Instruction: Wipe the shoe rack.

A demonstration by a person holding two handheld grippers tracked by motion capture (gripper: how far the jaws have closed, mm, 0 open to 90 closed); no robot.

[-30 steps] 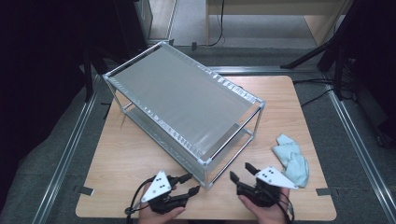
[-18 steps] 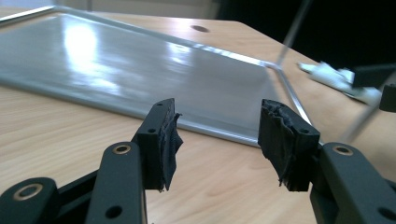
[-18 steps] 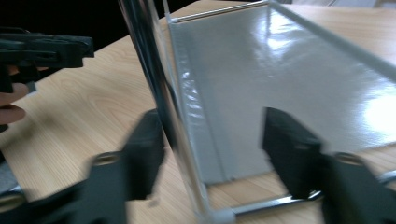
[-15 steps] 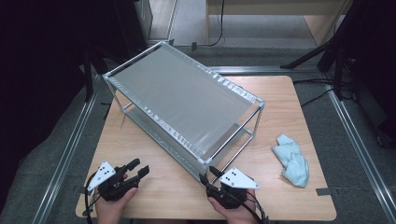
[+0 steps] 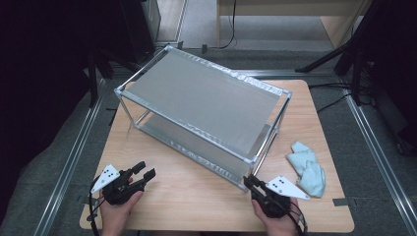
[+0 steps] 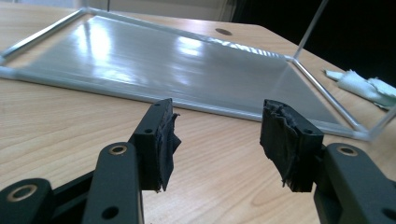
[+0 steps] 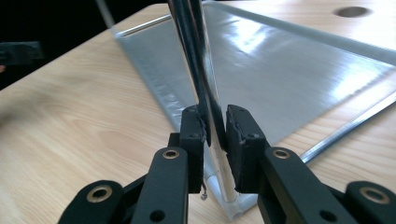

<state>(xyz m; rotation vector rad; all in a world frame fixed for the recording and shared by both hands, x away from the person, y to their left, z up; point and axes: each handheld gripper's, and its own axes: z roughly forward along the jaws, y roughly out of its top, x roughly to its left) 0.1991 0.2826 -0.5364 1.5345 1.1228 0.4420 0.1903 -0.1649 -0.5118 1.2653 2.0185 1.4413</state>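
A light wooden worktop [image 5: 196,196] on a grey floor carries a two-tier metal rack [image 5: 206,98], set askew across the middle. The right gripper [image 7: 215,128], whose jaws have just been closing, clamps the rack's corner post [image 7: 198,70] by the near edge. The left gripper [image 6: 217,135] stands wide and empty near the near-left corner. A pale blue cloth [image 5: 307,169] lies by the right edge.

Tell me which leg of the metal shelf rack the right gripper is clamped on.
The near corner leg, closest to the blue cloth. The right gripper has just been closing on it; the rack's other three legs stand untouched.
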